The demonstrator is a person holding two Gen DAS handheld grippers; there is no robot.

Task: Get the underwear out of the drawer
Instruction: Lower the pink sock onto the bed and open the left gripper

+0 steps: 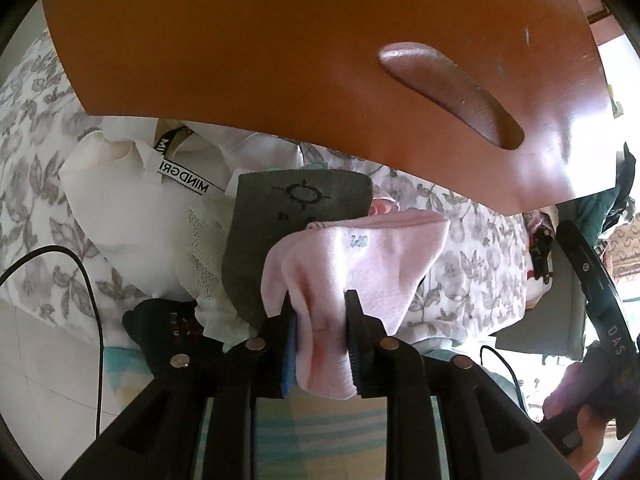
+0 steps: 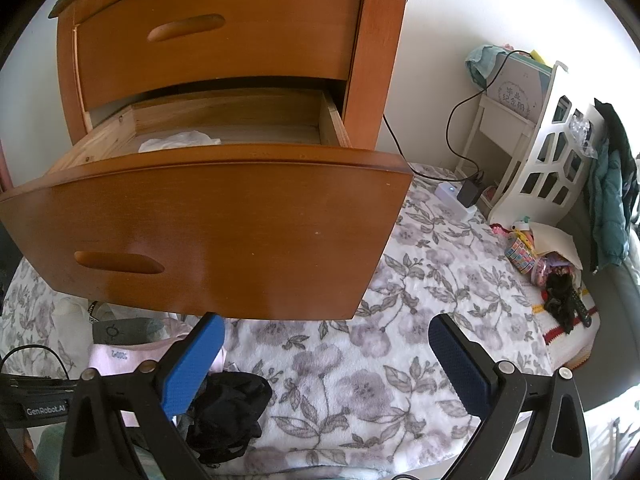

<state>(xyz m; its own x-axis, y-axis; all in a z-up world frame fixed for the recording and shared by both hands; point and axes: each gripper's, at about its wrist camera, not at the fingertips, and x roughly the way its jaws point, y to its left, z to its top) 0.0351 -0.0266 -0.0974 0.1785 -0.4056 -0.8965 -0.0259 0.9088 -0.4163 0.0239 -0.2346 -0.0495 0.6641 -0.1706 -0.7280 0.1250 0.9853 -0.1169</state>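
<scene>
In the left wrist view my left gripper (image 1: pixel 322 340) is shut on a pale pink garment (image 1: pixel 360 256), which fills the gap between the pads. The pink piece drapes over a grey garment (image 1: pixel 280 208) and a white top (image 1: pixel 132 208) on the floral blanket (image 1: pixel 472 272). The drawer's front (image 1: pixel 280 60) looms above them. In the right wrist view my right gripper (image 2: pixel 328 364) is open over the blanket with nothing between its fingers. The lower drawer (image 2: pixel 220 220) is pulled out, with a white item (image 2: pixel 180 142) inside. A black garment (image 2: pixel 228 412) lies by the right gripper's left finger.
The orange wooden dresser (image 2: pixel 384 40) stands at the back with its upper drawer closed. A power strip with a charger (image 2: pixel 460 196), a white rack (image 2: pixel 540 160), a teal jacket (image 2: pixel 612 200) and a heap of small items (image 2: pixel 540 264) are on the right. A black cable (image 1: pixel 88 280) crosses the left.
</scene>
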